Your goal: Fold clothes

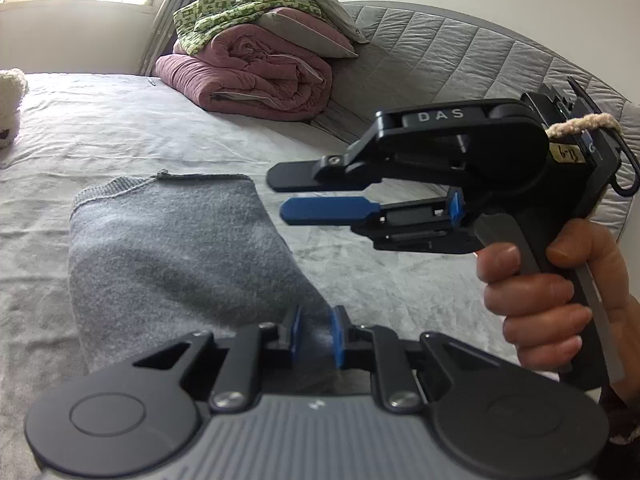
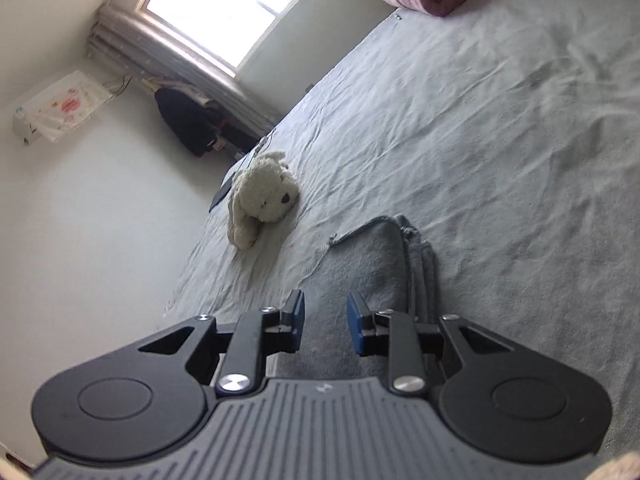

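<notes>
In the left wrist view, a grey knitted garment (image 1: 172, 256), soft and fuzzy, is seen lying on the pale grey wrinkled bedsheet (image 1: 100, 128), already doubled into a long narrow bundle. This garment is taken as the landmark. The left gripper (image 1: 316, 336) is placed at the near end of the garment, and its blue pads are held with a narrow gap; some grey fabric is seen between them, but it cannot be told if the fabric is really pinched. To the right of the garment, above the sheet, the right gripper (image 1: 320, 192) is held by a hand (image 1: 552, 300), with its fingers apart and nothing between them. Far behind the garment a folded pink quilt (image 1: 256, 76) is stacked against the grey quilted headboard (image 1: 460, 60).

In the right wrist view, the garment (image 2: 372, 280) is seen from the side, and several stacked layers are shown at its right edge. The right gripper (image 2: 326, 322) is spread open above it, and nothing is gripped. Beyond the garment, to the left, a cream plush dog toy (image 2: 260, 200) is lying.

The garment is judged to be light, limp and a little stretchy, not slippery. It should be taken at an edge or corner with all layers together, otherwise the fold could slide open.
</notes>
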A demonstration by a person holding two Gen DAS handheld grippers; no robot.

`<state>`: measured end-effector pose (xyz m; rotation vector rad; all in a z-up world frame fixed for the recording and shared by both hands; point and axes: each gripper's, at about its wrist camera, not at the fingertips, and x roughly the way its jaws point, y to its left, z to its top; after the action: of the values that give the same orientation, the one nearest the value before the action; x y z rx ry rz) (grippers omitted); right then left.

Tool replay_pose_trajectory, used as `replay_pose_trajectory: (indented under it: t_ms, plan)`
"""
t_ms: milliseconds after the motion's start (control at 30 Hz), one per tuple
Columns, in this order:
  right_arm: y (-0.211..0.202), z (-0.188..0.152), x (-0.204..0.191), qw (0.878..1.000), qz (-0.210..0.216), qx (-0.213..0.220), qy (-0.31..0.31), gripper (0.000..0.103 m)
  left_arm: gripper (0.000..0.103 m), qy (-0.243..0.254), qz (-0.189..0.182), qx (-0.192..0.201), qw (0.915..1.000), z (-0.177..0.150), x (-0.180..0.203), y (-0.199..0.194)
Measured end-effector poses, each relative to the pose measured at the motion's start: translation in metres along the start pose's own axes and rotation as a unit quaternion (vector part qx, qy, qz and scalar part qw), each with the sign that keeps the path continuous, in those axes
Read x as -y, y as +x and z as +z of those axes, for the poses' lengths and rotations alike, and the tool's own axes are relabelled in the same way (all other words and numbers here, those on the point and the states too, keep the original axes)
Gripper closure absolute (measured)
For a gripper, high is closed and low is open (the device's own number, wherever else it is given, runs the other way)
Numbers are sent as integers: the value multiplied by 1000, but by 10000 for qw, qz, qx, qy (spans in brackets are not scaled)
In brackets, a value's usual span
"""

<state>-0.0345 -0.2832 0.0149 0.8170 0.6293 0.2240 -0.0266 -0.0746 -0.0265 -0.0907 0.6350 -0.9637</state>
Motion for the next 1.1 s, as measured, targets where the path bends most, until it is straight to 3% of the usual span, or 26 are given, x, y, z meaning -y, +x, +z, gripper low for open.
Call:
replay_pose_trajectory:
  t_ms: [100, 133, 300, 400, 467, 633, 767, 1033, 1067, 1100]
  plan:
    - [19, -7, 0, 9986, -324, -365, -184, 75, 88, 53, 10, -67, 10000, 0, 5, -2]
    - [22, -10, 3, 9976, -463, -460, -240, 83, 88, 76, 3, -96, 9999, 0, 6, -5]
    - [11, -14, 8, 9968, -530, -470, -370, 85, 82, 158, 154, -73, 9997, -4, -4, -38]
    - [4, -16, 6, 9968, -541, -468, -352, 74, 75, 212, 407, -49, 9989, -9, -12, -60]
    - [2, -18, 7, 9973, -495, -498, -206, 74, 69, 275, 617, -31, 9977, -14, -16, -74]
    - [-3, -24, 9, 9975, -379, -572, 160, 62, 61, 516, 1379, -48, 9891, -23, -17, -89]
    - [-6, -28, 11, 9966, -285, -631, 453, 60, 56, 441, 1572, -75, 9866, -29, -24, -85]
    - [4, -32, 18, 9924, -248, -643, 1024, 52, 56, -78, 1930, -21, 9812, -34, -31, -54]
    - [8, -32, 19, 9916, -268, -656, 1081, 56, 56, -147, 1969, 36, 9803, -34, -32, -54]
    - [12, -32, 20, 9910, -242, -660, 1135, 76, 56, -216, 2007, 93, 9794, -34, -33, -54]
